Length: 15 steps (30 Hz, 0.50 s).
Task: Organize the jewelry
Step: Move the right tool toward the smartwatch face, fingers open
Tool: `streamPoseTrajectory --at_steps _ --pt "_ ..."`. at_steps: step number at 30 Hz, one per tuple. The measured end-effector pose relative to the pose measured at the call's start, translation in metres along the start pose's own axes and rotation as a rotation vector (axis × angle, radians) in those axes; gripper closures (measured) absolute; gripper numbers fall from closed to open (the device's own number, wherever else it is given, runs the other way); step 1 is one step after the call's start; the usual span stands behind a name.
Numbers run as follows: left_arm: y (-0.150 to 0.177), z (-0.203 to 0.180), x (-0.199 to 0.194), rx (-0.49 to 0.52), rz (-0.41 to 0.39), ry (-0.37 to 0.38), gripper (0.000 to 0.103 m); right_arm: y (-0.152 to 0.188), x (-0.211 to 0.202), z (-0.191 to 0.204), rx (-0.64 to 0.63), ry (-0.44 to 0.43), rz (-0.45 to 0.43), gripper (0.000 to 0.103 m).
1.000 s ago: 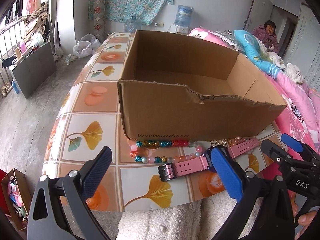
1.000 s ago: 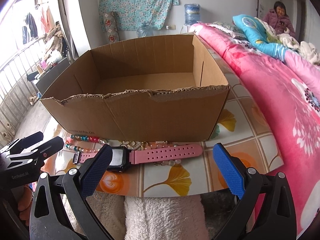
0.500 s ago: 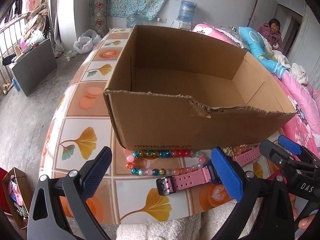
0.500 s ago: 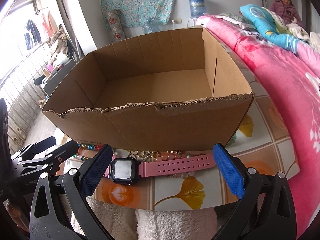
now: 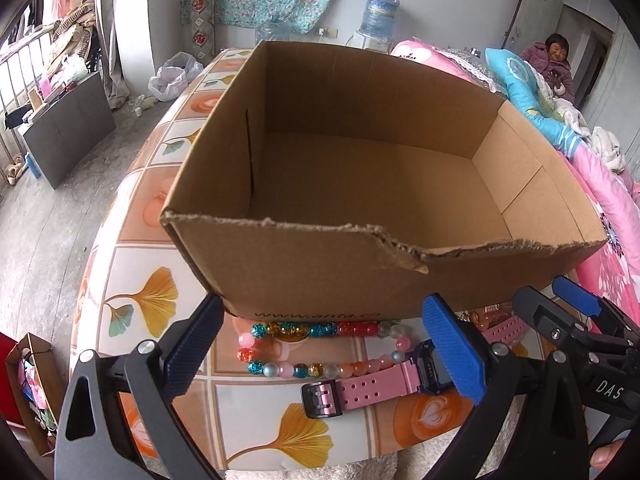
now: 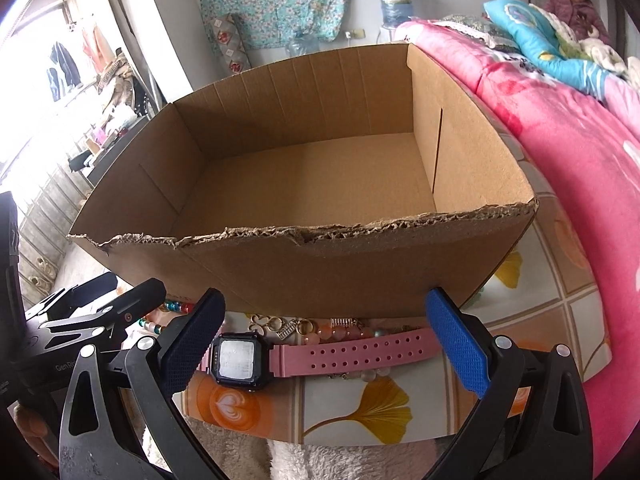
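**Pink, Orange and Plain Brown**

The cardboard box [image 5: 304,276] is plain brown. The watch [image 6: 240,360] has a pink strap and black case. The bead bracelet [image 5: 320,330] mixes teal, amber, red and pink. The desk [image 5: 136,304] shows orange ginkgo-leaf tiles.

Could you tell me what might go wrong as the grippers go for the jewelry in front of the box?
The pink watch lies against the beaded bracelet and small charms, so a grasp could drag neighbours along. Both the left gripper and right gripper are open and close together, so they may collide. The cardboard box wall crowds the reach.
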<state>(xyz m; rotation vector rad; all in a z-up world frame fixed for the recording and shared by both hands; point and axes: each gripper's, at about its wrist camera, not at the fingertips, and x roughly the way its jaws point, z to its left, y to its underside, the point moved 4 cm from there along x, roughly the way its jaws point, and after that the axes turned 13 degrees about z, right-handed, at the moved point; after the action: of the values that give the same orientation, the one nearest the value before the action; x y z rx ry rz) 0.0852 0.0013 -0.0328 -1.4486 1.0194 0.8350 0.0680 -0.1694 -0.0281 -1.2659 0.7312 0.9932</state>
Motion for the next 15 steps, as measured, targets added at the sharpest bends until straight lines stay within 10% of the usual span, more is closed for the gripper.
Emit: streamPoseTrajectory --at_steps 15 --pt "-0.015 -0.005 0.007 -0.006 0.003 -0.028 0.006 -0.010 -0.001 0.002 0.031 -0.014 -0.005 0.007"
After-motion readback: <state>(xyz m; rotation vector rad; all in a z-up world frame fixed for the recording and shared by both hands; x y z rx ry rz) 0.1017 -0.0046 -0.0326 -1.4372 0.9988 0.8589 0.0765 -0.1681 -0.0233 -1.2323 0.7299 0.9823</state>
